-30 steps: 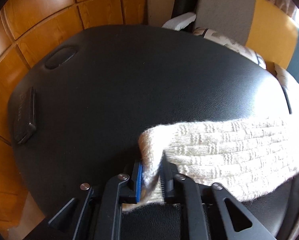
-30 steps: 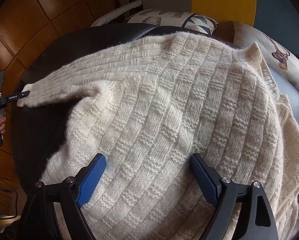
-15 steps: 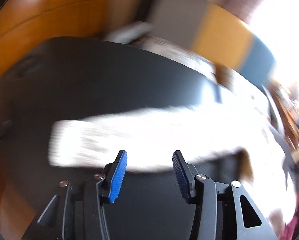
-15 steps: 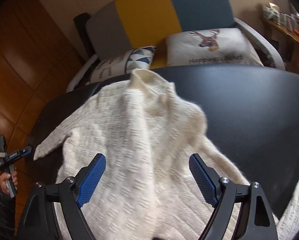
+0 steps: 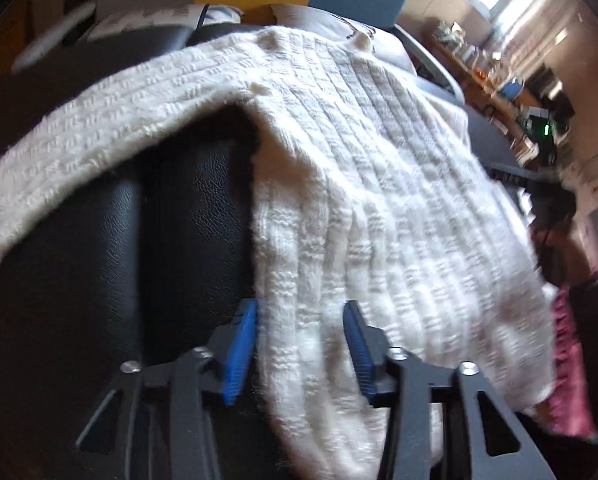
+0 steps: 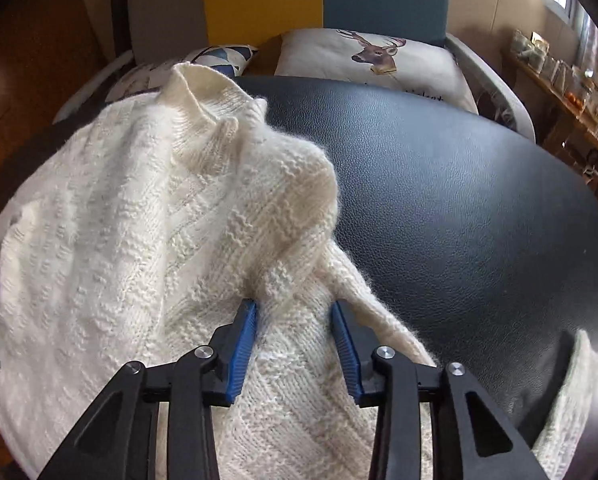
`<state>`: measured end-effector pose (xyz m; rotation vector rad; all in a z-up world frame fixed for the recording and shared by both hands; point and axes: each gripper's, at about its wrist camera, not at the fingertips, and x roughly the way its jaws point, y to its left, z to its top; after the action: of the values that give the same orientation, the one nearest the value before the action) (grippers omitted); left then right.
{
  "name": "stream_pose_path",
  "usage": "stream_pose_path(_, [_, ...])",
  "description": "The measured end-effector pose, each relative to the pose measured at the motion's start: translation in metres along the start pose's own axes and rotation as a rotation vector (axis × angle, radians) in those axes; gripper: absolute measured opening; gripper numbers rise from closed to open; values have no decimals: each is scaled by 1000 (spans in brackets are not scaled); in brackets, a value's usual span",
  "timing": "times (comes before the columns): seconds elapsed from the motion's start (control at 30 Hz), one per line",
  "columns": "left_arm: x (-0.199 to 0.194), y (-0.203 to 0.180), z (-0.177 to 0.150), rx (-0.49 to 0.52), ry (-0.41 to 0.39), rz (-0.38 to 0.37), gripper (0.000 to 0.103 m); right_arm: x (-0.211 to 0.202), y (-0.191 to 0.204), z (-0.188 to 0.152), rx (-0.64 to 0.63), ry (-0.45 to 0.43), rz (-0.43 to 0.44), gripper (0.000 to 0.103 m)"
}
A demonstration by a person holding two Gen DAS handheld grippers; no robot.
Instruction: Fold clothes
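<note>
A cream knitted sweater (image 5: 379, 184) lies spread on a round black leather table (image 5: 99, 260). In the left wrist view one sleeve stretches to the left and the body runs toward me. My left gripper (image 5: 301, 312) is partly open, with the sweater's side edge bunched between its blue pads. In the right wrist view the sweater (image 6: 119, 220) covers the left half of the table (image 6: 459, 200), collar at the far edge. My right gripper (image 6: 295, 312) is partly open with a raised fold of the right sleeve between its pads.
A sofa with grey, yellow and blue back panels (image 6: 259, 0) stands behind the table, with a deer cushion (image 6: 375, 60) and a patterned cushion (image 6: 219, 54). Wood panelling is at the left. Cluttered shelves (image 5: 499, 80) run along the right. The right half of the table is bare leather.
My left gripper let go of the sleeve cuff, swung right and now straddles the sweater's side edge. My right gripper narrowed from wide open and moved onto the sleeve fold.
</note>
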<state>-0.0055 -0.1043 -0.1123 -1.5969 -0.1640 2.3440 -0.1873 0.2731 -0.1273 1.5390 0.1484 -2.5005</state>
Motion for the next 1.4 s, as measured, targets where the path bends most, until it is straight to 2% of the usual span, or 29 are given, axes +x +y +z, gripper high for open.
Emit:
stream_pose_path(0.03, [4, -5, 1, 31, -10, 36, 8, 2, -3, 3, -4, -4, -21, 38])
stream_pose_path(0.13, [8, 13, 10, -48, -18, 16, 8, 8, -11, 11, -13, -14, -73, 39])
stream_pose_path(0.3, [2, 30, 18, -70, -56, 126, 7, -11, -25, 4, 41, -23, 49, 45])
stream_pose_path(0.37, [0, 31, 18, -86, -40, 98, 8, -19, -31, 0, 63, -27, 97, 46])
stream_pose_path(0.43, [-6, 32, 14, -130, -33, 54, 19, -26, -37, -3, 84, -30, 146, 46])
stream_pose_path(0.5, [-11, 36, 7, -176, -28, 41, 31, -34, -42, -6, 106, -34, 194, 46])
stream_pose_path(0.57, [-23, 44, -7, -214, -42, 5, 37, -43, -47, -13, 127, -32, 253, 48])
stream_pose_path(0.7, [-32, 50, -31, -265, -28, -62, 45, -89, -47, -84, 170, 51, 504, 48])
stream_pose_path(0.8, [-32, 41, -47, -268, -6, -115, 45, -104, -45, -135, 219, 141, 601, 48])
stream_pose_path(0.93, [-34, 22, -60, -241, 9, -178, 47, -102, -38, -183, 266, 225, 608, 48])
stream_pose_path(1.13, [-27, 0, -68, -175, 16, -135, 57, -86, -28, -191, 331, 194, 687, 49])
stream_pose_path(1.23, [-26, -8, -72, -142, -4, -105, 62, -81, -13, -197, 309, 219, 761, 49])
stream_pose_path(1.3, [-23, -12, -73, -121, -14, -98, 66, -80, -7, -200, 306, 200, 777, 49])
stream_pose_path(1.4, [-21, -18, -75, -102, -34, -87, 73, -76, -14, -207, 405, 178, 807, 49])
